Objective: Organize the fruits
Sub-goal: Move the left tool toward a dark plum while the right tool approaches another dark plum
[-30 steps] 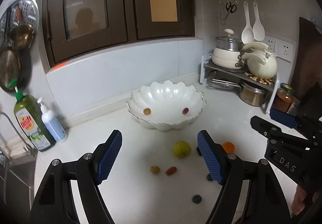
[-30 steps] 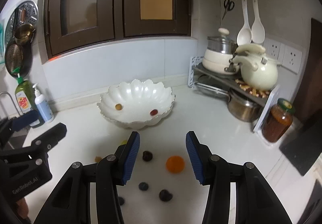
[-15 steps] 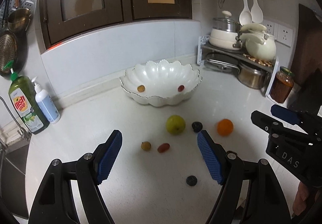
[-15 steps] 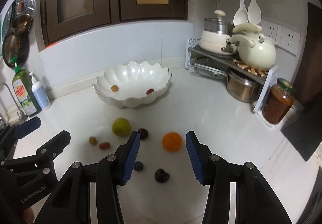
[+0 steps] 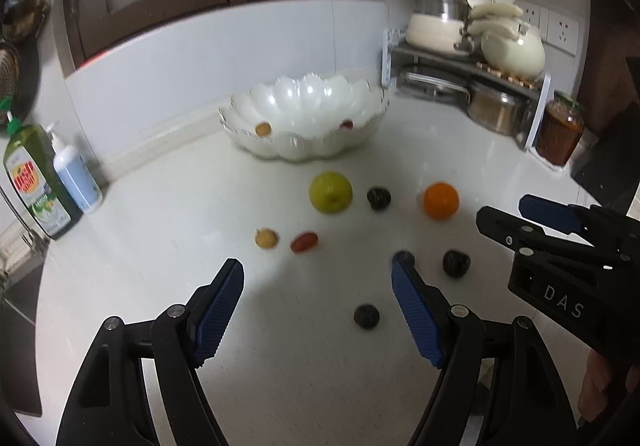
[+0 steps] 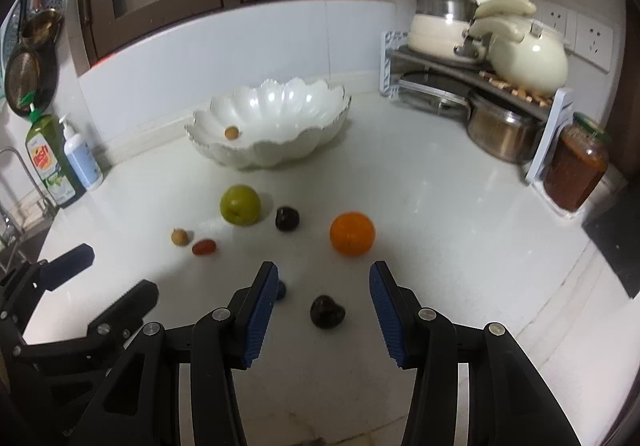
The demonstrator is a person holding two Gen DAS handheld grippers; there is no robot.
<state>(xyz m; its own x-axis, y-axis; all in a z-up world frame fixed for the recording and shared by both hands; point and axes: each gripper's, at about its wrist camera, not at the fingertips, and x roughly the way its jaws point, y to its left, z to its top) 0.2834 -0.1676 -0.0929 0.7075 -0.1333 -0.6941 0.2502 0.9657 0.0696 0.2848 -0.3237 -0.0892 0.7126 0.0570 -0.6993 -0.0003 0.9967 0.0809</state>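
A white scalloped bowl (image 5: pixel 240 113) (image 6: pixel 320 105) stands at the back of the white counter with a small tan fruit (image 5: pixel 263 129) (image 6: pixel 231 132) and a red one (image 5: pixel 347 124) in it. On the counter lie a green apple (image 5: pixel 331 191) (image 6: pixel 240 204), an orange (image 5: pixel 441 200) (image 6: pixel 352 233), a tan fruit (image 5: pixel 266 238) (image 6: pixel 179 237), a red fruit (image 5: pixel 304 242) (image 6: pixel 204 246) and several dark plums (image 5: pixel 379 198) (image 6: pixel 327 311). My left gripper (image 5: pixel 318 274) is open and empty above the counter. My right gripper (image 6: pixel 323 276) is open and empty, just short of a plum.
A dish soap bottle (image 5: pixel 34 173) and a pump bottle (image 5: pixel 76 177) stand at the left by the sink. A rack with pots (image 6: pixel 472 73), a kettle (image 6: pixel 528 57) and a sauce jar (image 6: pixel 574 169) fill the right corner.
Both grippers have drawn back and tilted down, so more of the counter and its loose fruit shows. Jaw openings are unchanged.
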